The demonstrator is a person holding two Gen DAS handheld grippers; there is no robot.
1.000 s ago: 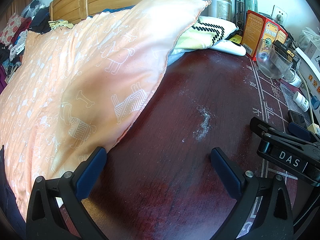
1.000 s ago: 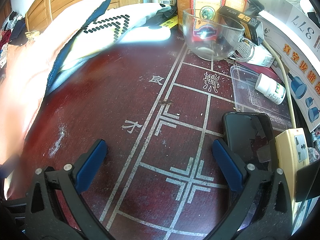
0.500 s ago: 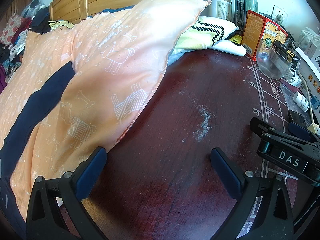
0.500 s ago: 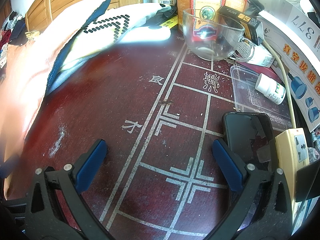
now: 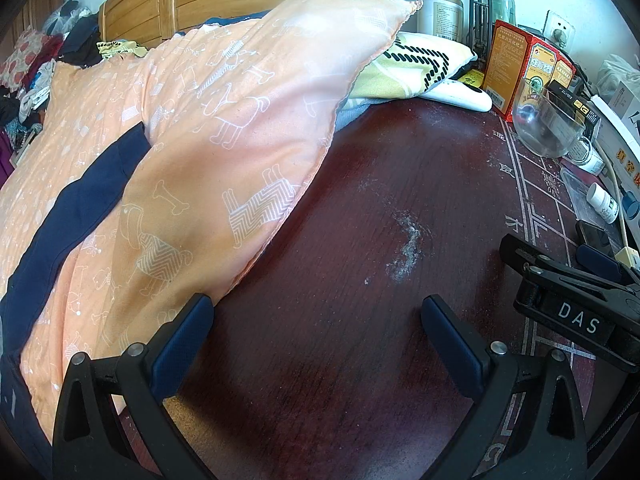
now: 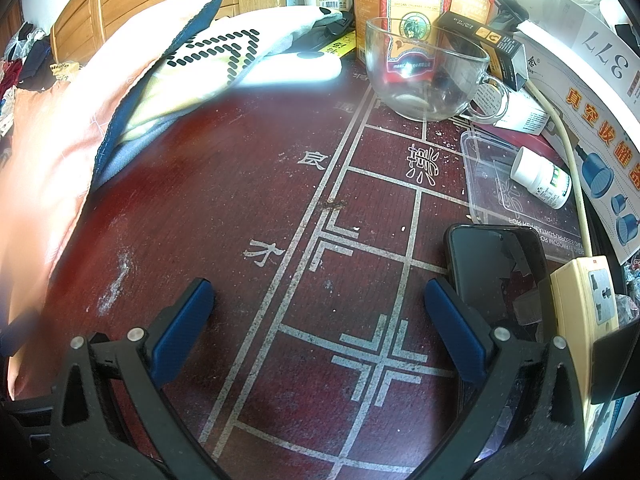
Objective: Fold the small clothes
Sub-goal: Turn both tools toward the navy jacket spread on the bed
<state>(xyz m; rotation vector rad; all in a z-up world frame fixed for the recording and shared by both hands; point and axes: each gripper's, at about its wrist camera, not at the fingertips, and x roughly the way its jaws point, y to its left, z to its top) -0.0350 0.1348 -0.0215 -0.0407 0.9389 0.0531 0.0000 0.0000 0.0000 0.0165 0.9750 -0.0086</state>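
A strip of navy blue cloth (image 5: 80, 208) lies across the orange bedding at the left of the left wrist view; whether it is a garment I cannot tell. My left gripper (image 5: 316, 328) stands open over the dark red table (image 5: 360, 240), its left finger beside the corner of the orange dog-print pillow (image 5: 260, 100). Nothing is between its fingers. My right gripper (image 6: 320, 312) is open too, above the white lines on the table (image 6: 240, 200), empty. Its black body (image 5: 580, 304) shows at the right of the left wrist view.
A yellow-and-white patterned cloth (image 6: 216, 56) lies under the pillow's far corner. A glass cup (image 6: 424, 72), red boxes (image 5: 516, 60), a pill bottle (image 6: 540, 178), a phone (image 6: 496, 272) and a power strip (image 6: 588, 300) crowd the table's right side. Clothes are piled far left (image 5: 28, 72).
The navy blue cloth has come into sight across the orange bedding at the left. Both grippers stay where they were, open.
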